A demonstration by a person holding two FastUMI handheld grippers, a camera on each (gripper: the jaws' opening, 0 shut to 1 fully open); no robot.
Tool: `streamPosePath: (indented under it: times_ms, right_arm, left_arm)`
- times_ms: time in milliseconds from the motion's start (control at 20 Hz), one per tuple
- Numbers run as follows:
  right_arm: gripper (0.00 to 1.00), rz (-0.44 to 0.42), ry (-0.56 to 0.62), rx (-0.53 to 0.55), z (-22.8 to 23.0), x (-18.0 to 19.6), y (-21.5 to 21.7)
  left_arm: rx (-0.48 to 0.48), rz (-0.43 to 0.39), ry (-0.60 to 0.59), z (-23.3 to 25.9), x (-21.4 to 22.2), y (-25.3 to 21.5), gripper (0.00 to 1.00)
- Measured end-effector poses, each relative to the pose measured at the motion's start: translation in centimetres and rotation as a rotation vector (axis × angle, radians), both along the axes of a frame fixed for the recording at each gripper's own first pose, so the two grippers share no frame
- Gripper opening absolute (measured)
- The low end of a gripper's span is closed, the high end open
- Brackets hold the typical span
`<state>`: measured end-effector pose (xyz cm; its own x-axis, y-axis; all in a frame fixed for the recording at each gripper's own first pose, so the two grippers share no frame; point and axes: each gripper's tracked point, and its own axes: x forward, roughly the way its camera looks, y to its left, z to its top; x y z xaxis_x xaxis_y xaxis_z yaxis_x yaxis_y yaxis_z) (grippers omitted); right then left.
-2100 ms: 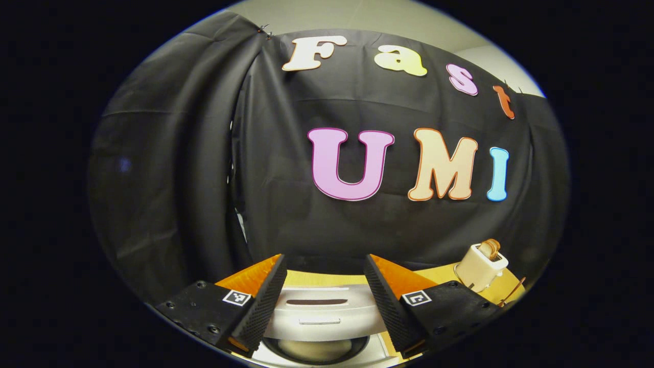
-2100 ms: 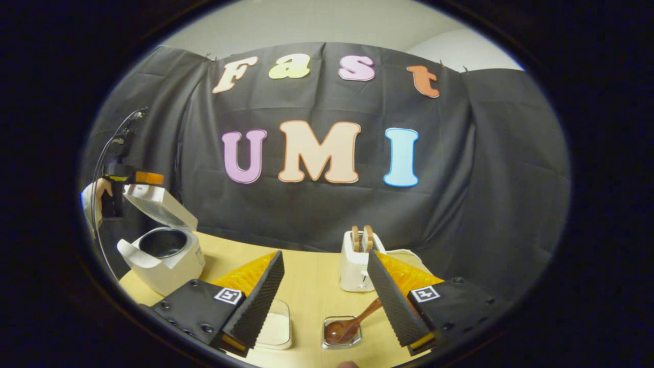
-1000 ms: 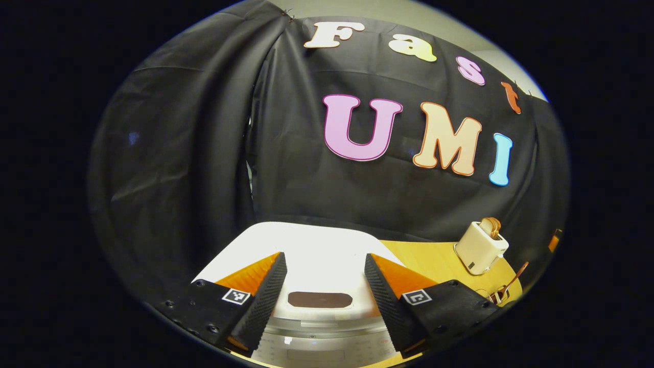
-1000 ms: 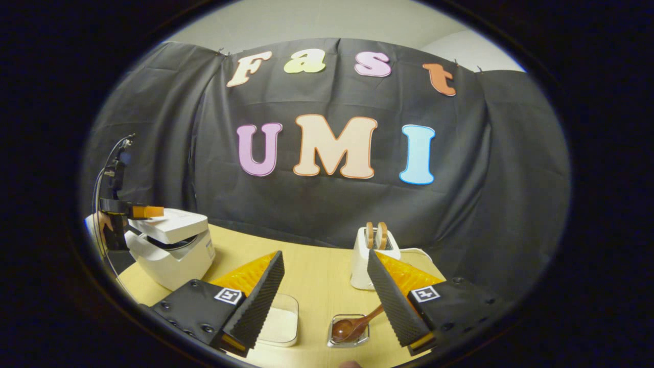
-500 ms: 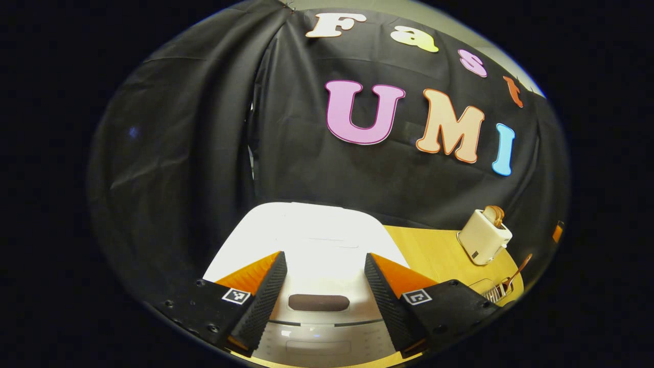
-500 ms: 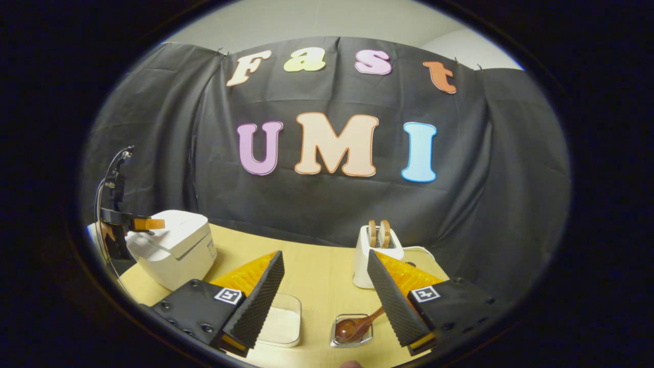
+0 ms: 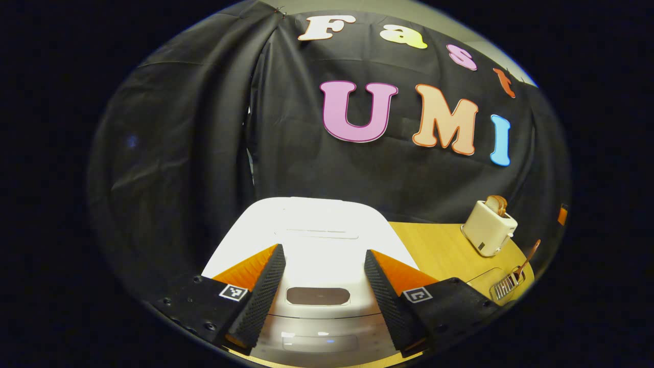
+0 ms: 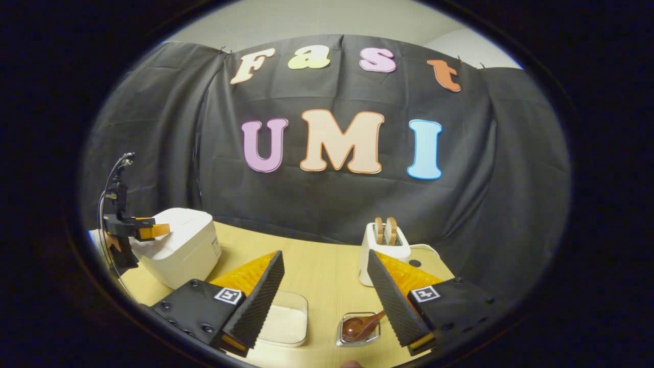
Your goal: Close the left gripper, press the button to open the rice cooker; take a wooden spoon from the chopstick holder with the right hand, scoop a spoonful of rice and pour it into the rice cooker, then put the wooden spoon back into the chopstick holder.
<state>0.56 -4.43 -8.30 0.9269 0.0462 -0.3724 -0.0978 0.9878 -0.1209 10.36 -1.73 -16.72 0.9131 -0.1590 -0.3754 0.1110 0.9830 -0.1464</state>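
The left hand-held gripper [image 7: 319, 291] hovers just above the front of the rice cooker [image 7: 311, 240], its two fingers spread wide and pinching nothing; the dark oval button [image 7: 318, 295] sits in the gap between them. In the right gripper view the same left hand-held gripper [image 8: 148, 231] shows at 9 o'clock, level over the cooker's lid, with a hand [image 8: 113, 241] behind it. The right hand-held gripper [image 8: 324, 301] is held low over the desk [image 8: 322, 276], tilted slightly down, its fingers also spread wide with nothing between them.

There is one rice cooker [image 8: 181, 250], white, with its lid down, standing at the desk's 9 o'clock side in the right gripper view. One toaster [image 8: 384, 253] stands at about 5 o'clock from the picture's middle, with two slices [image 8: 384, 230] upright in its slots. One clear tray of white rice [image 8: 283, 319] lies at 6 o'clock, partly behind the right gripper's near finger. One small glass chopstick holder [image 8: 357, 329] sits just to the 3 o'clock side of the tray.

One wooden spoon [image 8: 361, 325] lies in the holder, bowl down inside it. Its long axis runs from the bowl at 7 o'clock up to the handle at 2 o'clock, the handle end passing behind the right gripper's finger.
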Motion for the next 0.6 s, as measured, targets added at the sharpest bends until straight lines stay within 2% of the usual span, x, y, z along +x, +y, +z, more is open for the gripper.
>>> streamPosePath:
  times_ms: [150,250,450,600]
  right_arm:
    - [1.00,0.005,-0.012,0.020,0.5,0.1,0.6]
    - [1.00,0.010,-0.026,0.034,1.0,0.1,1.1]
    - [1.00,0.015,-0.092,0.062,2.9,0.0,2.3]
    - [1.00,0.031,-0.152,0.089,4.5,-0.3,3.5]
  left_arm:
    - [0.020,-0.052,0.008,0.3,-0.1,-0.4,0.93]
    - [-0.003,-0.024,-0.014,1.6,-0.4,0.3,0.96]
    - [0.019,0.015,-0.232,9.0,-2.1,0.8,0.96]
    - [0.064,0.015,-0.312,12.3,-4.1,0.3,0.95]
